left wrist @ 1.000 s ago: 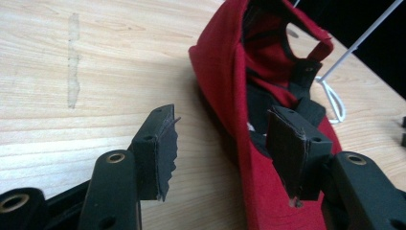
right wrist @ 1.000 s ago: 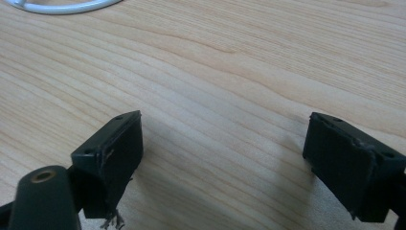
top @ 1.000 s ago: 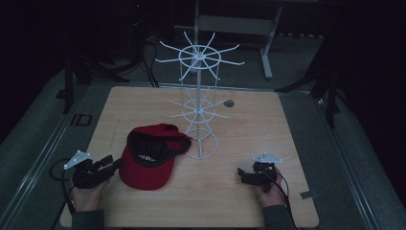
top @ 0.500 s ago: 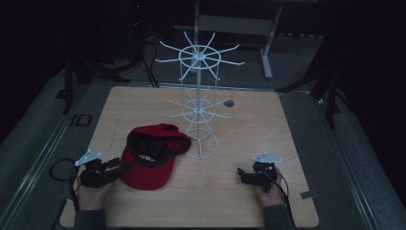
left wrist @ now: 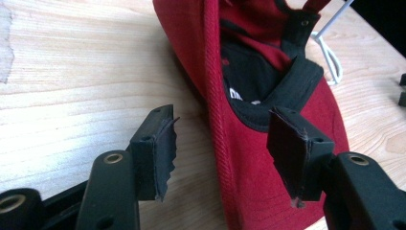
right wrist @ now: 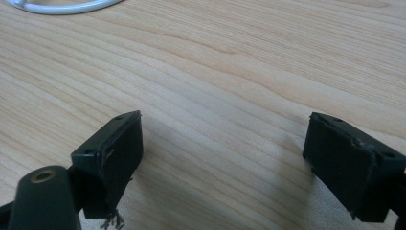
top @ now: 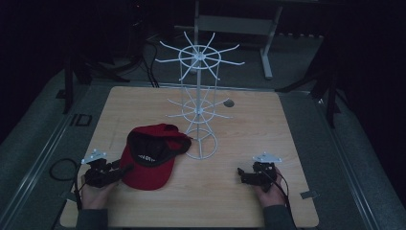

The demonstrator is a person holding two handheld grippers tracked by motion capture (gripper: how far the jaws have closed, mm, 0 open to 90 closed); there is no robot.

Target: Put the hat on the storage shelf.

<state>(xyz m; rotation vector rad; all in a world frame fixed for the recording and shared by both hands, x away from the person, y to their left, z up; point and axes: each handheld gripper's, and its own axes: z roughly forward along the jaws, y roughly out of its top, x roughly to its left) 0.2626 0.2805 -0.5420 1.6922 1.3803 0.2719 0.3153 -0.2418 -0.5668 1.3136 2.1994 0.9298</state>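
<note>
High view overhead, dim, facing table (top: 268,143); gripper views close, low; cap (top: 151,163) apparently shared.

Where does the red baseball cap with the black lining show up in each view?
High view: red baseball cap with black lining, left of centre, upside down on the table.
Left gripper view: cap, centre to right, brim edge between the open jaws.
Right gripper view: not in it.
Shared landmark: white wire display stand; base ring.

A square, pale wood-grain worktop (top: 268,143) stands in a dimly lit room, on grey carpeted floor (top: 43,129). A grey metal-legged frame (top: 234,24) stands behind it; dark stand legs (top: 72,81) and cables (top: 139,62) flank the far corners against blackness.
</note>
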